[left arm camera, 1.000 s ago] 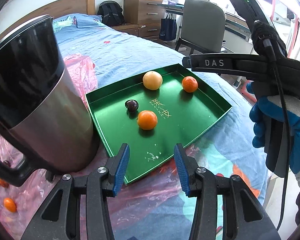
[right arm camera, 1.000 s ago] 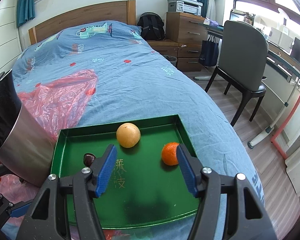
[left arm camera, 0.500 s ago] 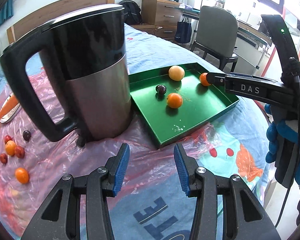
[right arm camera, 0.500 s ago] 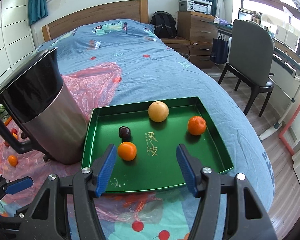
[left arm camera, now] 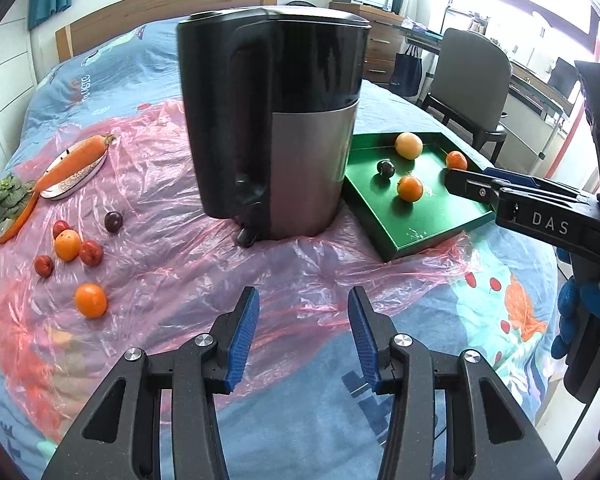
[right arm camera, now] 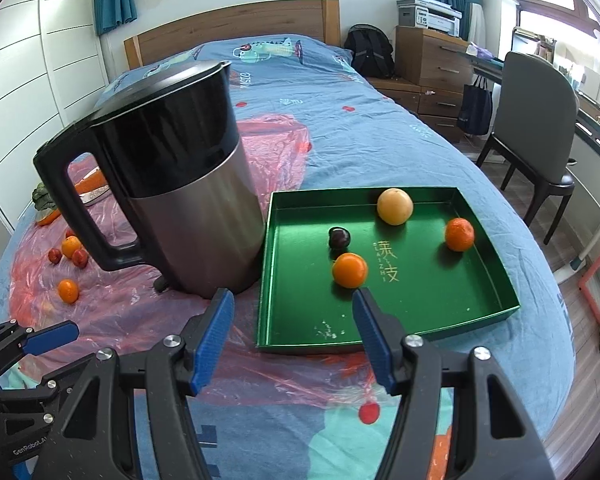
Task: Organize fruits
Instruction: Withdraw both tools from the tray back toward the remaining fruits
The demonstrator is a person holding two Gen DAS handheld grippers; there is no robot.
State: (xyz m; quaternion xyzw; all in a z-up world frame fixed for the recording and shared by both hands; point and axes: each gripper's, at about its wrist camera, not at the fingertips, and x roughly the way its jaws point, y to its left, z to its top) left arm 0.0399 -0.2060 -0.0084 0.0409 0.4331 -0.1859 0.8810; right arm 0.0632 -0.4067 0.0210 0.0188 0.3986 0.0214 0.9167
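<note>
1. On bed, far left of left wrist view: leafy green [left arm camera: 5, 197] and carrot [left arm camera: 74, 156] on small plate [left arm camera: 87, 171]; not fruit, not in play.
2. Just right of these, on pink plastic sheet [left arm camera: 172, 248]: loose fruit cluster. Dark plum [left arm camera: 113, 221], orange [left arm camera: 67, 245], three small red fruits touching or just beside it, e.g. [left arm camera: 91, 252]; second orange [left arm camera: 91, 300] apart and nearest the camera.
3. Left gripper [left arm camera: 303, 334]: jaws wide, nothing held, hovering above sheet, aimed at kettle [left arm camera: 276, 120].
4. Key relation: loose fruits lie forward and well to left of left gripper; second orange closest. Round, so no long axis to align on; any approach angle works.
5. Kettle upright at centre, between loose fruits and tray; blocks straight path from cluster to tray.
6. Green tray [right arm camera: 496, 280] to right, touching or just beside kettle base. Holds four: dark plum [right arm camera: 339, 237], orange [right arm camera: 349, 270], pale yellow fruit [right arm camera: 395, 206], tangerine [right arm camera: 459, 234].
7. Right gripper [right arm camera: 294, 334]: jaws wide, empty, over near edge of tray; loose fruits far to its left, beyond kettle.
8. Judgement: task partly done; left gripper the nearer one for next pick, likely second orange. Risk: slippery sheet, fruit rolling on closing.
</note>
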